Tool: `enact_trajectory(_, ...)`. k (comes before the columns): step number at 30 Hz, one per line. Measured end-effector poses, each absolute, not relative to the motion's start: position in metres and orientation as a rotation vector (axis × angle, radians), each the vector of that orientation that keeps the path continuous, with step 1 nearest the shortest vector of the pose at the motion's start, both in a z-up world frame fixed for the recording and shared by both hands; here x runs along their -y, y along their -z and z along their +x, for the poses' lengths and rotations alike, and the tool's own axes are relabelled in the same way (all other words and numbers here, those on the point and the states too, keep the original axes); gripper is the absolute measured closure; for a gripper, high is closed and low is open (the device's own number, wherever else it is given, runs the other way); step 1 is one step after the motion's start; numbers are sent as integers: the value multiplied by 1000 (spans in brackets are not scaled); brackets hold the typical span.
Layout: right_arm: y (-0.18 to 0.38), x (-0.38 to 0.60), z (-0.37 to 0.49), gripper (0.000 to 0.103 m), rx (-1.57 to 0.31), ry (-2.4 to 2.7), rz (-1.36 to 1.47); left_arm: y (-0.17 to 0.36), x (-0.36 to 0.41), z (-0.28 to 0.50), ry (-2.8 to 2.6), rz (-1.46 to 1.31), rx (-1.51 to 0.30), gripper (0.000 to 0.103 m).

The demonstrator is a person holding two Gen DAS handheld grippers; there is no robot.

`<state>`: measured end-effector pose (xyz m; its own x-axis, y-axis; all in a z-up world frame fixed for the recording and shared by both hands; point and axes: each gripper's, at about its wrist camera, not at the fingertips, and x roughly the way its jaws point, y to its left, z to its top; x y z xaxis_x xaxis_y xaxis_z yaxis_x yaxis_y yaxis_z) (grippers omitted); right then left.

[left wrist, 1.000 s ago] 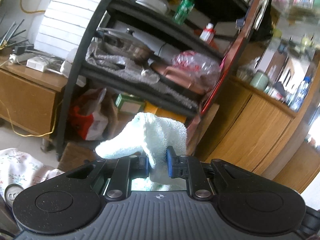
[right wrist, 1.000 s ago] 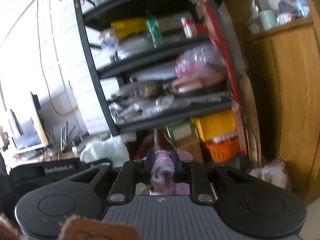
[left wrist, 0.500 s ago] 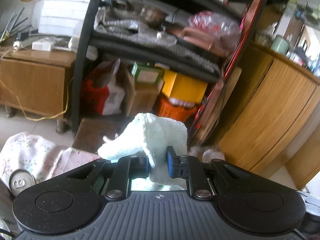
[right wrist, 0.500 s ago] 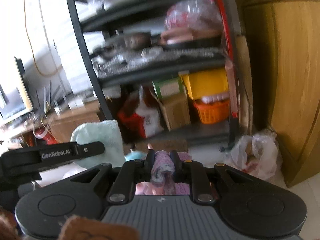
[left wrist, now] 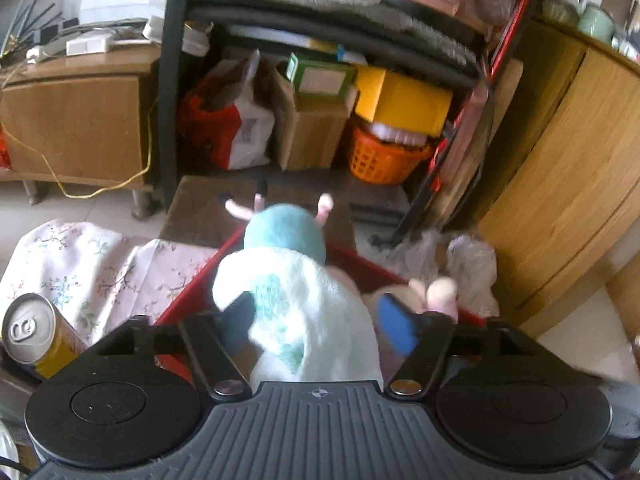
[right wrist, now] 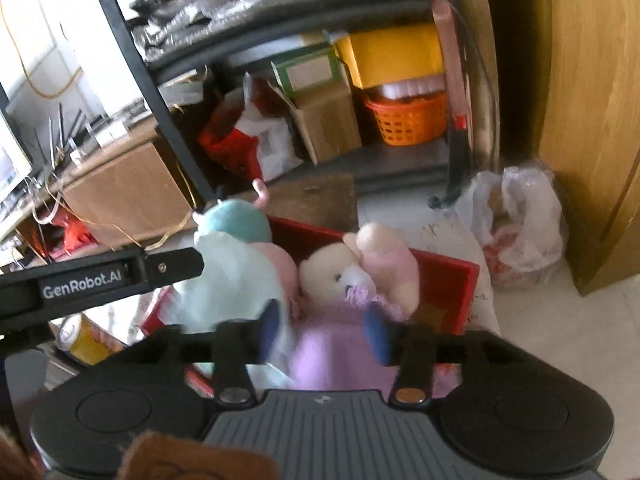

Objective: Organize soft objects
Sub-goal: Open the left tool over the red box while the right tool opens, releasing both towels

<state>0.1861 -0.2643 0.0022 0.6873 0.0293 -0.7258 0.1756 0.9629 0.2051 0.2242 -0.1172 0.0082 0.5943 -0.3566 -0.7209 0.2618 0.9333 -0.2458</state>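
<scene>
My left gripper is open, jaws wide, over a red box. A pale mint fluffy cloth lies loose between its fingers. A teal plush toy sits in the box behind it. My right gripper is open too. A lilac knitted cloth lies loose between its fingers. In the right wrist view the red box holds the mint cloth, the teal plush and a cream and pink plush bear. The left gripper's arm crosses at the left.
A drink can stands left of the box on a floral cloth. A black shelf rack with boxes and an orange basket stands behind. A wooden cabinet is at the right, with a plastic bag on the floor.
Both grippers tilted down toward the red box and opened. The mint cloth and the lilac cloth are no longer pinched and lie loose between the spread fingers.
</scene>
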Motion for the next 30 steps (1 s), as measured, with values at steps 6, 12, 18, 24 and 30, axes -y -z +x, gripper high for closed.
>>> enact_trajectory(6,-7,277,183,68,-779,107,338,-11,107,223,336,-168,-874,17)
enact_trajectory(12,-12,293,170,68,-771,67,486,-9,85,219,334,-308,-942,17)
enact_trajectory(18,-15,284,143,68,-762,18,523,-15,73,194,361,-365,-951,9)
enact_trajectory(24,-17,291,111,66,-760,36,553,-18,55,163,336,-340,-943,7)
enact_trajectory(30,-3,302,91,66,-805,-2,677,-9,33,141,400,-476,-1006,7)
